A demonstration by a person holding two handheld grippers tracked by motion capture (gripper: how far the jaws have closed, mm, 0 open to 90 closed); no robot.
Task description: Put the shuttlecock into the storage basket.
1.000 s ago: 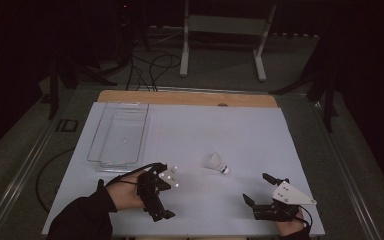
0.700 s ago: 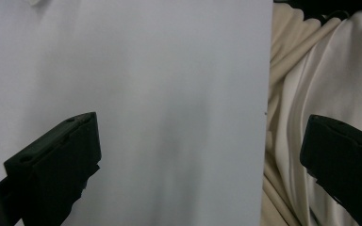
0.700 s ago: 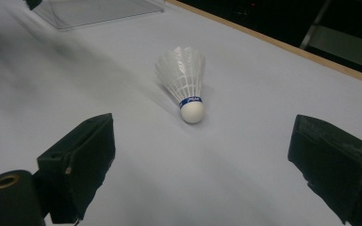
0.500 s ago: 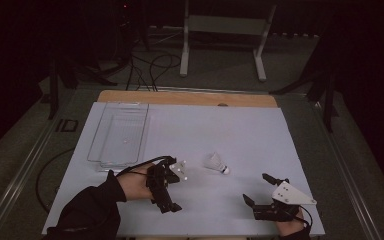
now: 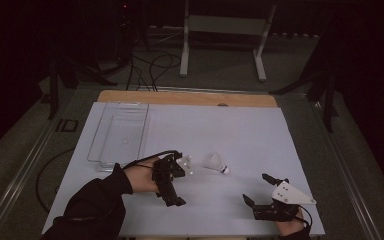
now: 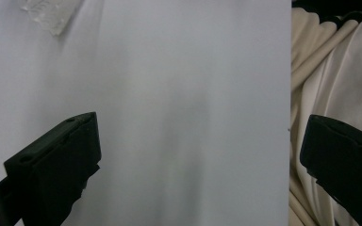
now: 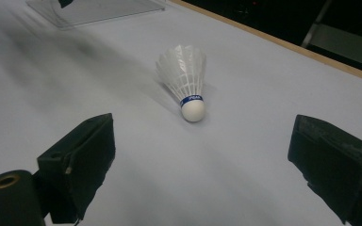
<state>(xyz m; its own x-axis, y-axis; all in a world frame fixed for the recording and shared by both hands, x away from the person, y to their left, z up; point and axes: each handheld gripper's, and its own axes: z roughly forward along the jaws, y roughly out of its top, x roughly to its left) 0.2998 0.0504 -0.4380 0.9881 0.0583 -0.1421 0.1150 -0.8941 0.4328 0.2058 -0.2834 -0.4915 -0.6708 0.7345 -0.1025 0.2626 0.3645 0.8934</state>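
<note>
A white feather shuttlecock point(image 5: 216, 162) with a white cork and a blue band lies on its side on the pale table sheet point(image 5: 230, 130). My left gripper point(image 5: 169, 196) is just left of it, held by a hand in a dark sleeve, jaws open and turned toward the table's near edge. In the left gripper view the left gripper point(image 6: 200, 141) is wide open over bare sheet. My right gripper point(image 5: 256, 188) rests near the front right, open, aimed at the shuttlecock point(image 7: 186, 82). Nothing is between the right gripper point(image 7: 205, 136) jaws.
A clear plastic tray point(image 5: 120, 132) lies at the table's left; its rim point(image 7: 94, 9) shows far off in the right gripper view. Cream cloth point(image 6: 334, 70) hangs past the table edge. A wooden strip point(image 5: 185, 97) borders the far edge, and a metal stand point(image 5: 225, 30) is on the floor behind.
My left gripper has shifted right and a little farther up the table, closer to the shuttlecock. The right gripper and the shuttlecock have stayed put.
</note>
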